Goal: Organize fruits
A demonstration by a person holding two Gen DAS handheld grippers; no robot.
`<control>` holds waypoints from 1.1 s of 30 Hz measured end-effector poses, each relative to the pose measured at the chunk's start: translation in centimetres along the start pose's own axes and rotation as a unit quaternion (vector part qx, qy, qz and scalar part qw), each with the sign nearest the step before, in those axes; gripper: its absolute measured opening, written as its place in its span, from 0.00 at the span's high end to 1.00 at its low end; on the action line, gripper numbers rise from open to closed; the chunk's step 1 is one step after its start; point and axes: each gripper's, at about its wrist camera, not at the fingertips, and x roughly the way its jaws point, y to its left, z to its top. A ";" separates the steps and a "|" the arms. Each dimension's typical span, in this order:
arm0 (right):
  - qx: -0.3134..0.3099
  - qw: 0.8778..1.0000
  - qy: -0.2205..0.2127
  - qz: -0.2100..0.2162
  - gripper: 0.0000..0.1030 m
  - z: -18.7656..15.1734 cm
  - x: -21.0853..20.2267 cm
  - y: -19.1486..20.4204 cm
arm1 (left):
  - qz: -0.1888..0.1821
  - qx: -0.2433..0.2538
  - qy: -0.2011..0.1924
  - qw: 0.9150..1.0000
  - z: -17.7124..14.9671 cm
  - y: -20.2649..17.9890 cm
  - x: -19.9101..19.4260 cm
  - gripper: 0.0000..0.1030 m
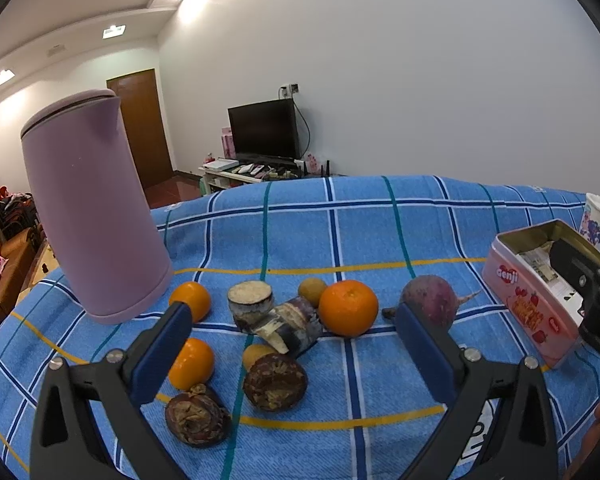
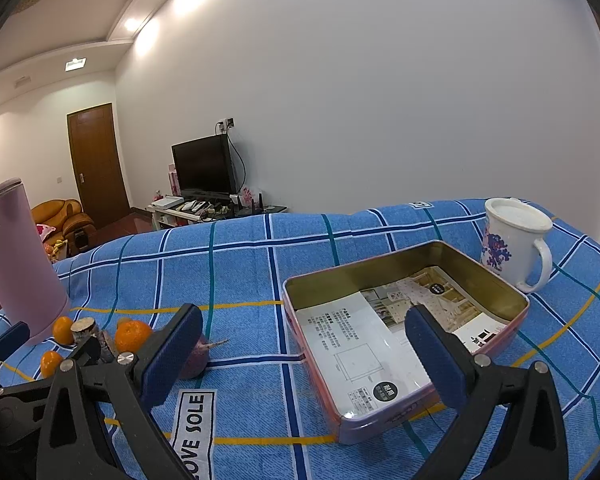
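Note:
Several fruits lie on the blue checked cloth [image 1: 380,232] in the left wrist view: a big orange [image 1: 348,308], two smaller oranges [image 1: 192,300] [image 1: 191,364], a cut sugarcane piece [image 1: 276,318], two dark wrinkled fruits [image 1: 275,382] [image 1: 198,416] and a purple beet [image 1: 432,300]. My left gripper [image 1: 294,344] hovers open above this pile, holding nothing. A pink tin [image 2: 404,336] lined with printed paper sits to the right. My right gripper [image 2: 304,354] stands open just in front of the tin's near left corner, empty.
A tall lilac kettle [image 1: 92,216] stands at the left of the fruit pile. A white mug with a lid [image 2: 514,240] is behind the tin. The cloth's far edge drops off toward a TV stand and door.

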 end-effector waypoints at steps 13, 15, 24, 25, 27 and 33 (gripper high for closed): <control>-0.006 1.000 -0.004 0.001 0.01 0.0 -0.2 0.3 | 0.002 -0.003 0.003 1.000 -0.2 0.0 0.0 0.00; -0.008 1.000 -0.005 0.002 0.01 0.0 -0.2 0.3 | 0.003 -0.004 0.006 1.000 -0.2 0.1 0.1 0.00; -0.017 1.000 -0.006 0.004 0.01 -0.2 -0.3 0.7 | 0.011 -0.004 0.016 1.000 -0.3 0.4 0.4 0.00; -0.018 1.000 -0.006 0.004 0.01 -0.2 -0.3 0.8 | 0.011 -0.003 0.017 1.000 -0.3 0.4 0.5 0.00; -0.020 1.000 -0.005 0.003 0.01 -0.3 -0.2 0.9 | 0.012 -0.003 0.019 1.000 -0.3 0.4 0.5 0.00; -0.025 1.000 -0.005 0.010 0.01 -0.4 -0.3 1.1 | 0.015 -0.001 0.025 1.000 -0.3 0.6 0.7 0.00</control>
